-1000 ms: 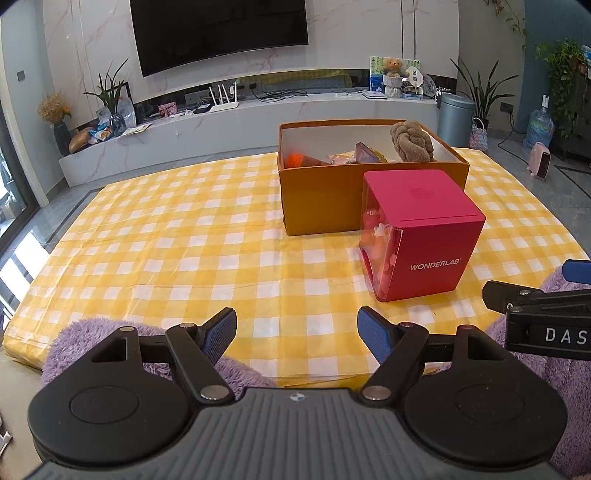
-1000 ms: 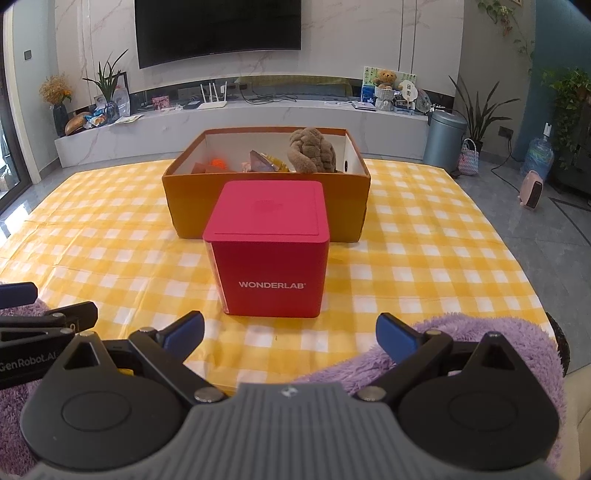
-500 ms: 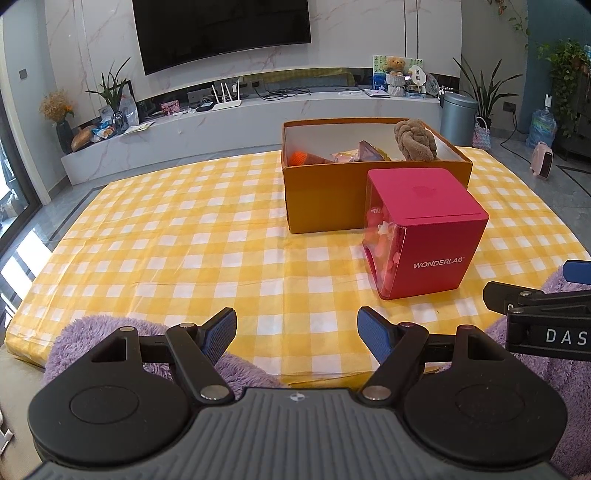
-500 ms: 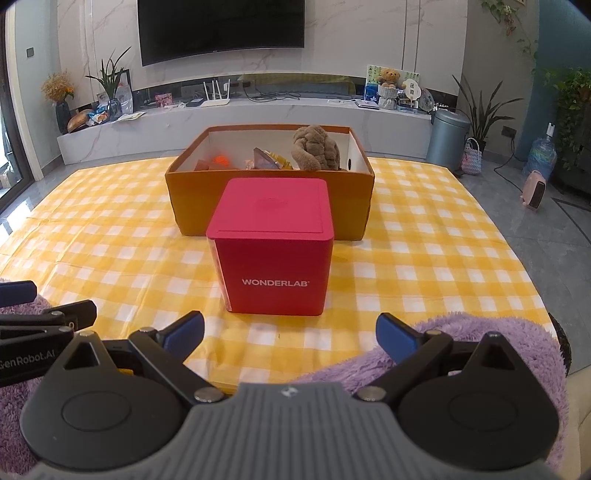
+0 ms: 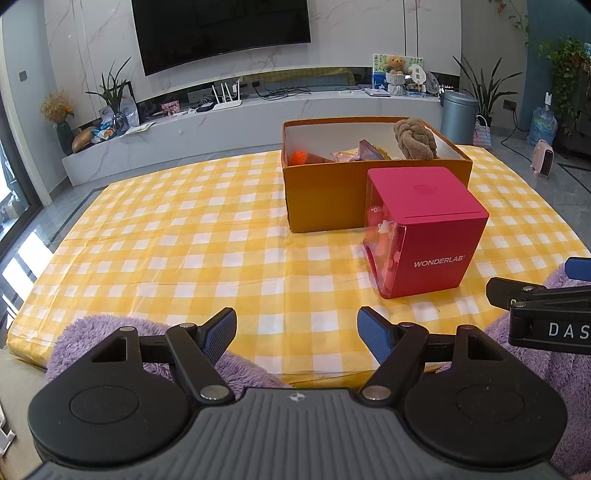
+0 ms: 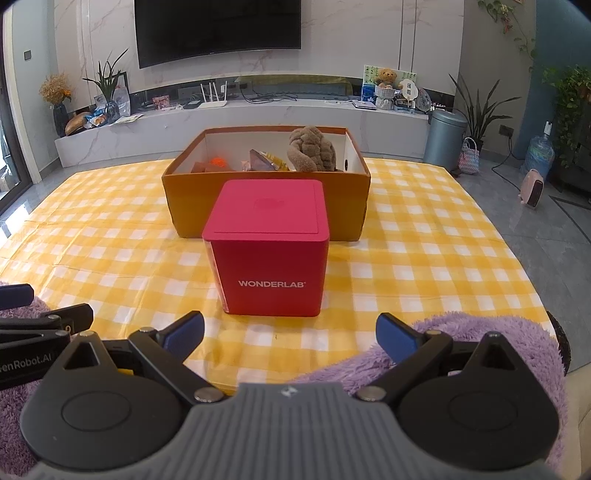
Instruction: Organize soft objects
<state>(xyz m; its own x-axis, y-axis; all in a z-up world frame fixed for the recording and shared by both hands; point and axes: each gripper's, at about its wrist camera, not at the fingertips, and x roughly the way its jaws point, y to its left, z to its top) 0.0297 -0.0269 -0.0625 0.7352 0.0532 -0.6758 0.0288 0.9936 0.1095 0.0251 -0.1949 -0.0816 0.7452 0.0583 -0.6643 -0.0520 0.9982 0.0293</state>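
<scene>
Left wrist view: desk (image 5: 177,236) under a yellow-and-white check cloth, living room behind with a wall TV (image 5: 221,29), marble shelf and potted plants. Left tongs (image 5: 296,329) spread open, nothing between the blue pads, hanging over the near desk edge. Purple fluffy fabric (image 5: 96,332) lies under and beside them at that edge. Right tongs poke in from the right side of this view.

Orange cardboard box (image 5: 325,192) sits mid-desk, open top, with a brown plush toy (image 5: 413,138) at its right end plus small orange and wrapped items, too small to identify. Red cube box (image 5: 424,229) marked WONDERLAB stands just in front of it; whether they touch, cannot tell.

Right wrist view: right tongs (image 6: 290,332) also open and empty, aimed straight at the red cube box (image 6: 269,243), which blocks the middle of the orange cardboard box (image 6: 177,195). Only the left view shows the cube's clear side panel. Brown plush toy (image 6: 312,149) visible above it. Purple fluffy fabric (image 6: 480,339) bunches under the right finger; grey bin (image 6: 445,138) off the desk.
</scene>
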